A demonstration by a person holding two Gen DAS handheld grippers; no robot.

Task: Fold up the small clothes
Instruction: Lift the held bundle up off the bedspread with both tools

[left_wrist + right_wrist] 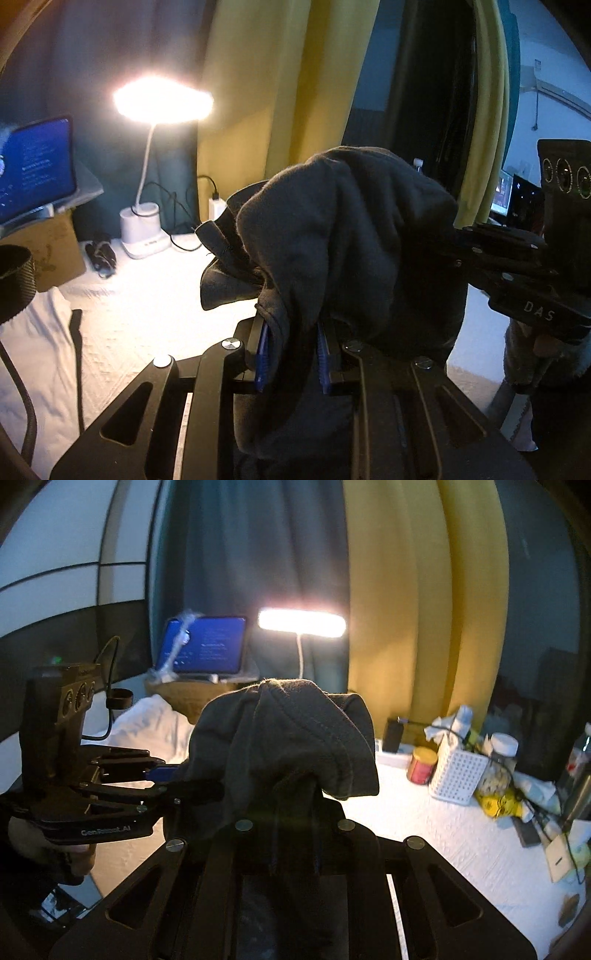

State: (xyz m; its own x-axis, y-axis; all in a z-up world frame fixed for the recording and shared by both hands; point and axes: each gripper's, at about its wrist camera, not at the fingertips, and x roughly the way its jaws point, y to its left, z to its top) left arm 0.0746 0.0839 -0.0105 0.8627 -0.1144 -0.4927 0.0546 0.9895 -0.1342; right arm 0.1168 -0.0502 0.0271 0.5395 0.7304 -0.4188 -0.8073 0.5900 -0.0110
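step: dark grey garment (351, 229) lifted above white bedsheet (147, 314) | left gripper (291, 354) and right gripper (291, 849) both clamp it | next: spread flat on the sheet

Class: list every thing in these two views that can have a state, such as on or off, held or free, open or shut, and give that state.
Lamp: on.
Tablet: screen lit, propped up.
Dark garment: bunched, lifted off the bed, held by both tools.
Left tool: shut on garment.
Right tool: shut on garment.
Jar: lid on.
White basket: upright, holding items.
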